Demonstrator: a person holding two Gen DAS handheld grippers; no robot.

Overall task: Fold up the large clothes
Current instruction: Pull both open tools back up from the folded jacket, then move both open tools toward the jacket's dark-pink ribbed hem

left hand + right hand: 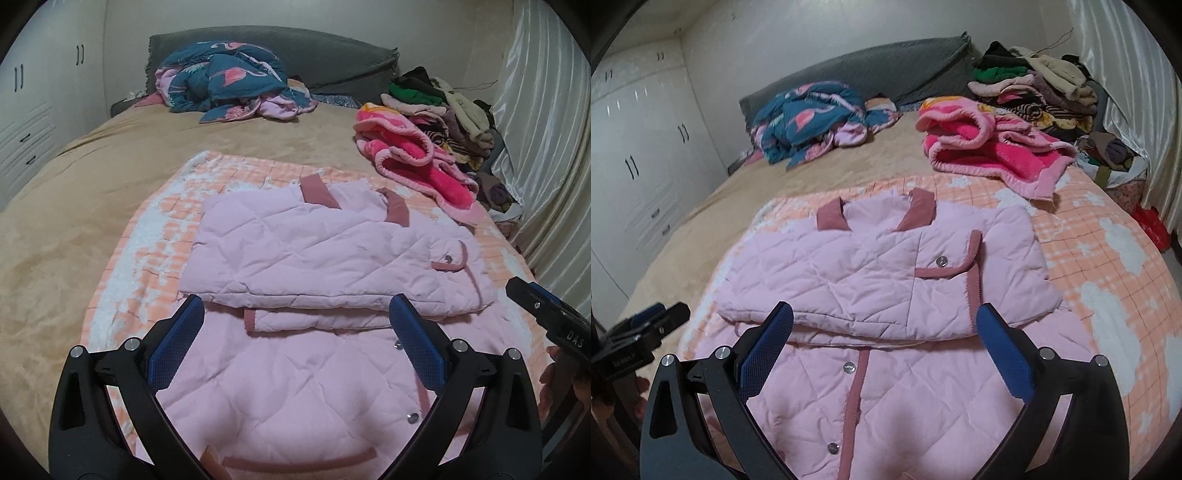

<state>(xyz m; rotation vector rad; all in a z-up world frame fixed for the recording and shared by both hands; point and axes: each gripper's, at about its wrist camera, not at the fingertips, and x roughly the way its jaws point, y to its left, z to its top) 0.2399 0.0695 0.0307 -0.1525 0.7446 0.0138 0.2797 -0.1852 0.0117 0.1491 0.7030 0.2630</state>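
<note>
- Left gripper (pixel 295 325): jaws spread wide, nothing between the pads, not touching cloth.
- Right gripper (pixel 884 328): jaws also spread wide, empty.
- Jacket (pixel 317 258): pink quilted, lies flat on the blanket (pixel 155 236), right ahead of and under both pairs of jaws; its folded edge runs across just past the fingertips, and the lower part spreads beneath the jaws toward the camera.
- Top half looks folded over already; collar (pixel 916 210) at the far end, pocket (pixel 945 266) ahead of the right jaw in the right view.
- Handling, judged: padded, soft, light to medium, springy; layers likely puff back up and slide on each other. Snaps (pixel 848 367) are hard spots, avoid pinching them.
- Where to grip, judged: the near hem corners, one per gripper, biting through the trimmed edge for a firm hold, then lift and carry over the fold.
- Hidden: near hem cut off by the frame bottom and by gripper bodies; sleeves not seen, probably tucked inside.
- Far clothes pile (pixel 436 107) is tangled, items hard to tell apart.
</note>
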